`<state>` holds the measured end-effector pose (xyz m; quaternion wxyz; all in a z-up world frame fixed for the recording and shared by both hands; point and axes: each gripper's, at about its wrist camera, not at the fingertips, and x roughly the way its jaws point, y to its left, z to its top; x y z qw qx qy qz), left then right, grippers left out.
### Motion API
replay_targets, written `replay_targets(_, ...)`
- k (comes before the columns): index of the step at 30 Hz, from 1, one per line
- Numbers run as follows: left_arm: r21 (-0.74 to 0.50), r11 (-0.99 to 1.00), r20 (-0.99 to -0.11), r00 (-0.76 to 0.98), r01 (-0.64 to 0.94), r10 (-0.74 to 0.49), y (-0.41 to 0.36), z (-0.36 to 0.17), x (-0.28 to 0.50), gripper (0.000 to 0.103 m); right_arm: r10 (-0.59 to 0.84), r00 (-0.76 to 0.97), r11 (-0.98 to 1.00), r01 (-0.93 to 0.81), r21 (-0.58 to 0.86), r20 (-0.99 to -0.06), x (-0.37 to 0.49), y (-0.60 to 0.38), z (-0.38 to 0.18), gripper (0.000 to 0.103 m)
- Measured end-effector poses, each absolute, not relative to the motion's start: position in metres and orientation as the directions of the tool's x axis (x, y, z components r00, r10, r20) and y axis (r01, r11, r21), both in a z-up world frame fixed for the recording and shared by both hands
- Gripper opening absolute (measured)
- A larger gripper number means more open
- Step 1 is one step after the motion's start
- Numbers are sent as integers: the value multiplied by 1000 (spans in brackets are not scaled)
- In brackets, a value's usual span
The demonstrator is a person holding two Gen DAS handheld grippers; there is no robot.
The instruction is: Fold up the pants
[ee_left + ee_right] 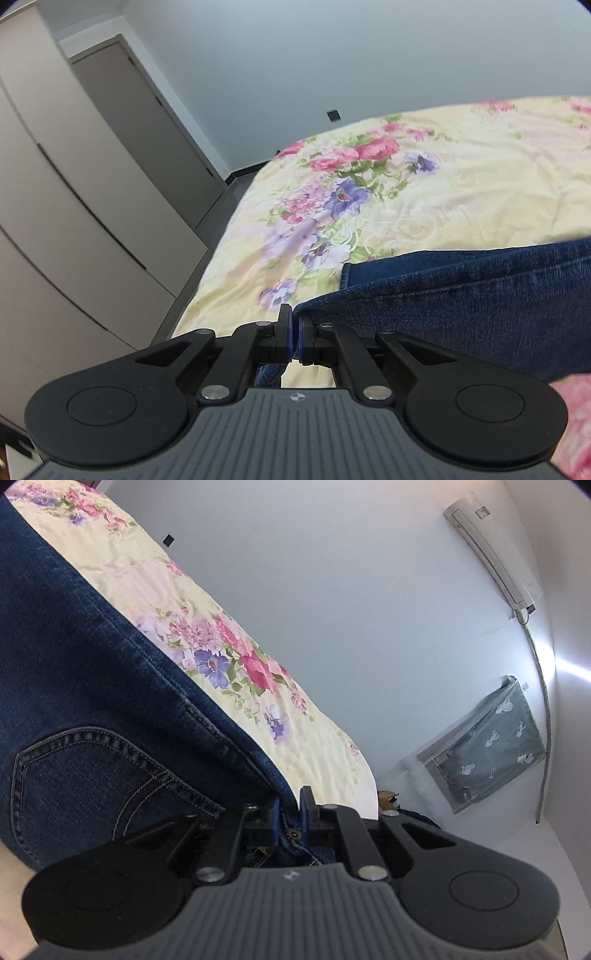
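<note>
Dark blue denim pants [480, 295] lie on a pale yellow bedspread printed with pink and purple flowers [424, 177]. Left gripper [294, 332]: blue-padded fingers nearly together, clamped on a hemmed edge of the denim, likely a leg cuff, though the pinch point is partly hidden. Right gripper [290, 812]: fingers closed on the waistband end near a metal rivet button [293, 833]; a stitched back pocket [92, 775] sits just left of it. A white wall air conditioner [495, 550] hangs beyond the bed.
</note>
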<state>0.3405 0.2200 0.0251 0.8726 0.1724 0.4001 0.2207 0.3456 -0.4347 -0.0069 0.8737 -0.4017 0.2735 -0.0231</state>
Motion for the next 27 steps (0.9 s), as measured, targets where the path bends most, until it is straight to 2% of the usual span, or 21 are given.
replay_targets(5,568,809,-643,531,-153,552,213,-32,411,3,-318,798,663,-198,-721,-512,429,-422,-57,3)
replay_targets(12,607,794,-674,505,-38,539,217,-82,461,4,-367,725,638,-259,-725,-583,494,-421,-129,3)
replay_targets(15,638,769,-649,512,-35,562,222,-86,474,22,-394,711,627,-256,-736,-582,489,-420,-146,4)
replay_targets(16,642,765,-638,515,-55,572,225,-84,477,38,-403,707,622,-253,-741,-581,500,-413,-155,4)
replay_targets(17,645,760,-630,510,-77,586,229,-81,479,60,-412,704,619,-249,-745,-578,505,-415,-156,4)
replay_targets(19,633,762,-614,512,-134,601,239,-72,477,79,-432,700,610,-237,-756,-568,500,-415,-155,5)
replay_targets(20,606,780,-622,519,-157,587,244,-66,473,81,-442,697,608,-229,-760,-564,498,-414,-152,7)
replay_targets(21,568,804,-637,526,-176,564,249,-60,467,81,-455,695,605,-217,-766,-556,495,-413,-148,13)
replay_targets(22,524,830,-657,531,-190,536,254,-56,461,81,-464,698,603,-201,-772,-545,491,-413,-142,27)
replay_targets(24,449,865,-687,533,-222,494,266,-50,449,81,-475,715,607,-156,-779,-513,482,-412,-128,44)
replay_targets(25,432,867,-694,523,-248,495,273,-49,444,80,-481,722,608,-134,-782,-498,477,-412,-120,50)
replay_targets(27,399,854,-690,505,-334,519,290,-43,437,79,-502,722,604,-102,-790,-476,471,-413,-108,54)
